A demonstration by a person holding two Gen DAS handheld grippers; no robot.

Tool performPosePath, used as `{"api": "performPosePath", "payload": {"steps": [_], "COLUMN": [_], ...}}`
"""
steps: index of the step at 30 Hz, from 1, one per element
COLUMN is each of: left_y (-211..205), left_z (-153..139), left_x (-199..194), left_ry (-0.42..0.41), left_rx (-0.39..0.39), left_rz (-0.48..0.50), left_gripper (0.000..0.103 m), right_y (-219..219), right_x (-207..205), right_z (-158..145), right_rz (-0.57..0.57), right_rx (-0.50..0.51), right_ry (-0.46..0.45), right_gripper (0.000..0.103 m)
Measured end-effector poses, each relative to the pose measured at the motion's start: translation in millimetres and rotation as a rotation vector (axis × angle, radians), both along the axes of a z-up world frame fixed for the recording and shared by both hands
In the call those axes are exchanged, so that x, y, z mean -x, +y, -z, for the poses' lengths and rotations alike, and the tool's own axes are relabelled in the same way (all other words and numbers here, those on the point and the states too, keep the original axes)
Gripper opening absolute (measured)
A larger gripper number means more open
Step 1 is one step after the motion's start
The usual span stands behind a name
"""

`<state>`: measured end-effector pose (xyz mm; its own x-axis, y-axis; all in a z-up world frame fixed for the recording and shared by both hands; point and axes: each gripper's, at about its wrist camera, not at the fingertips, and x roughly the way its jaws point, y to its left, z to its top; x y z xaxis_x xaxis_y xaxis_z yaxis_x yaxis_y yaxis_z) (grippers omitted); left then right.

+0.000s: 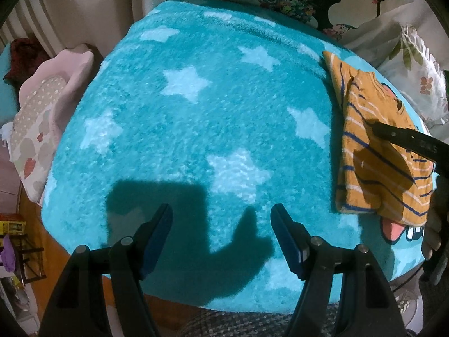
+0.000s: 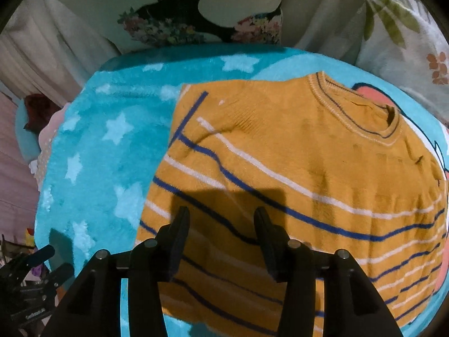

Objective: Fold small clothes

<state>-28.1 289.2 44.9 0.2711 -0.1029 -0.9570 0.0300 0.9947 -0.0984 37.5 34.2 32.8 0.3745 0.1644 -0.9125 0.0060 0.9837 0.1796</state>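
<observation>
- While your right gripper [image 2: 221, 241] hovers over the sweater [image 2: 294, 174], its jaws stand apart with nothing pinched; the knit lies below them, not gripped.
- Your left gripper [image 1: 221, 238] hangs over bare blanket [image 1: 196, 118], jaws spread wide and empty, well apart from the sweater.
- One sweater is in view: mustard yellow with blue and white stripes. It lies on the right side of the teal, star-printed blanket, folded narrow, collar at the far end.
- Judging by that shape, a fold looks just finished. A further fold would call for closing on the near hem and carrying it toward the collar.
- Count: two grippers, one sweater, one blanket, several pillows [image 1: 47, 129] around the edges.
</observation>
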Motion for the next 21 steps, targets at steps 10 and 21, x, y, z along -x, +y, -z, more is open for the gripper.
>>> {"api": "performPosePath", "payload": {"steps": [10, 21], "left_y": [-25, -60], "left_z": [9, 12], "left_x": [-12, -23], "left_ry": [0.016, 0.019], "left_rx": [0.009, 0.014], "left_rz": [0.077, 0.165], "left_gripper": [0.072, 0.072], "right_y": [-15, -65], "right_x": [36, 71], "right_z": [-16, -18], "right_rz": [0.052, 0.195], "right_rx": [0.014, -0.016], "right_ry": [-0.049, -0.059], "right_gripper": [0.051, 0.051]}}
